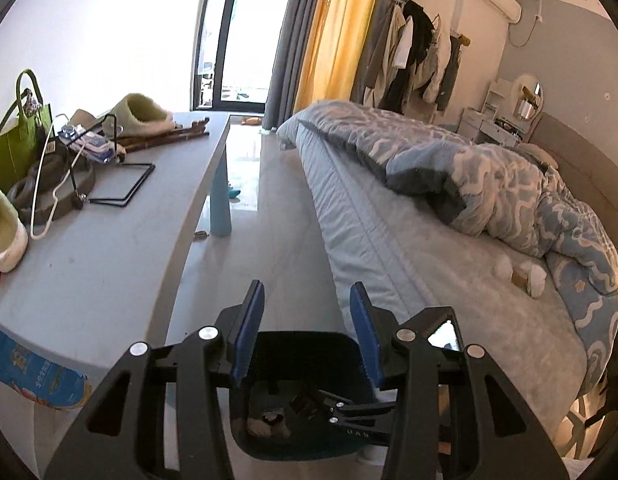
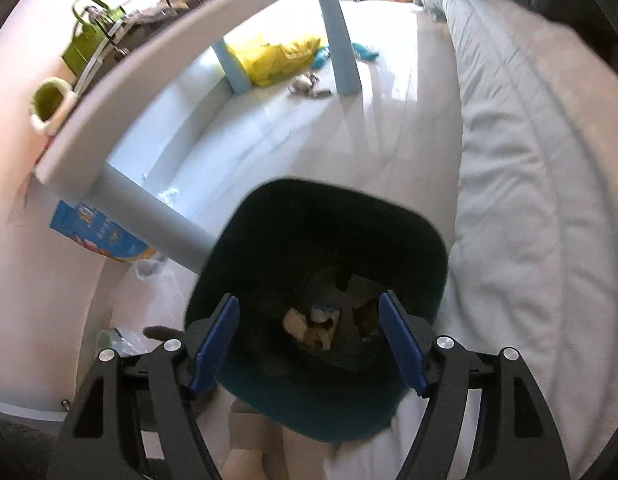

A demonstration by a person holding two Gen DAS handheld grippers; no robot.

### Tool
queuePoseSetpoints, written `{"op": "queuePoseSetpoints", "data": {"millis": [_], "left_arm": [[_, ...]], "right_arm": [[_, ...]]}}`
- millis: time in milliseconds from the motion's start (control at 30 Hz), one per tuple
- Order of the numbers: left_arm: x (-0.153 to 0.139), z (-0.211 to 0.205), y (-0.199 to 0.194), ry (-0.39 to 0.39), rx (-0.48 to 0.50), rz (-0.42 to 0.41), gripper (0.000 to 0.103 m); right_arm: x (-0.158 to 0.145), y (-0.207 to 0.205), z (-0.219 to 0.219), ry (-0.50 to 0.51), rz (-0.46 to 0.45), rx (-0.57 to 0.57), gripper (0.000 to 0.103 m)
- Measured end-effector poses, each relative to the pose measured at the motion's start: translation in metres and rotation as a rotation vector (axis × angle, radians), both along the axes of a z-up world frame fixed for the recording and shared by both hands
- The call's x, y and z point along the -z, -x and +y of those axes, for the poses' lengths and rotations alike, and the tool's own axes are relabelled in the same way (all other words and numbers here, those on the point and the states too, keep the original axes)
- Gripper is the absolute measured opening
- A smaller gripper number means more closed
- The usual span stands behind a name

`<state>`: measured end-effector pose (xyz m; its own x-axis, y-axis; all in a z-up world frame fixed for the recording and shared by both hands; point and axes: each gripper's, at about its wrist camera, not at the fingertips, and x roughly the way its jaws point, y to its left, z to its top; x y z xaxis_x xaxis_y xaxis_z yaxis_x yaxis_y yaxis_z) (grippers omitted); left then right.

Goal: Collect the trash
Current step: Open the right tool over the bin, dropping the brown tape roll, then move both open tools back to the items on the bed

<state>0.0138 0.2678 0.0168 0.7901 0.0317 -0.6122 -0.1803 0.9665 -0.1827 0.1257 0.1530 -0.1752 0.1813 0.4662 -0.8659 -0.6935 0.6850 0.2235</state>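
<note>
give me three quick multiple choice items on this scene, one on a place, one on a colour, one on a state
1. Where do the white crumpled wads lie?
A. on the bed
B. on the table
C. on the floor

2. What colour is the bag on the floor under the table?
A. red
B. yellow
C. black

3. The right claw over the bin is:
A. shut on paper
B. open, nothing between its pads
C. out of view

Key: 1 A, they rest on the bed beside the quilt; 2 B, bright yellow by the blue leg; 3 B, pads stand apart above the bin's trash.
</note>
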Motion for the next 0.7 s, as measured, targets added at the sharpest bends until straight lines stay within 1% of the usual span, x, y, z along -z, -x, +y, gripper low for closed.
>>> {"op": "queuePoseSetpoints", "data": {"millis": [100,300,467,533,567,700], "left_arm": [[-0.008,-0.005,-0.002,-0.002,-0.001,-0.017,0.047],[-0.024,-0.024,-0.009,-0.051,-0.001,-0.049,0.047],[-0.032,-0.039,-0.014,-0.042,0.016,-0.07,0.047],[-0.035,-0.047,-0.016,-0.036,0.026,-0.081,0.052],[-0.036,-0.051,-0.017,-0.036,0.03,-0.085,0.052],[-0.035,-0.066,-0.027,-0.033,0.047,-0.085,0.052]], "right_arm": [[-0.018,0.002,-0.008,-0.023,-0.031,-0.003,0.075],[-0.047,0.003,-0.03,-0.07,-0.081,-0.017,0.077],[-0.072,0.001,-0.053,-0.126,-0.12,0.004,0.078],[-0.081,-0.002,-0.065,-0.145,-0.14,0.02,0.079],[-0.084,-0.002,-0.071,-0.154,-0.147,0.027,0.079],[-0.096,-0.004,-0.09,-0.155,-0.198,0.052,0.08]]}}
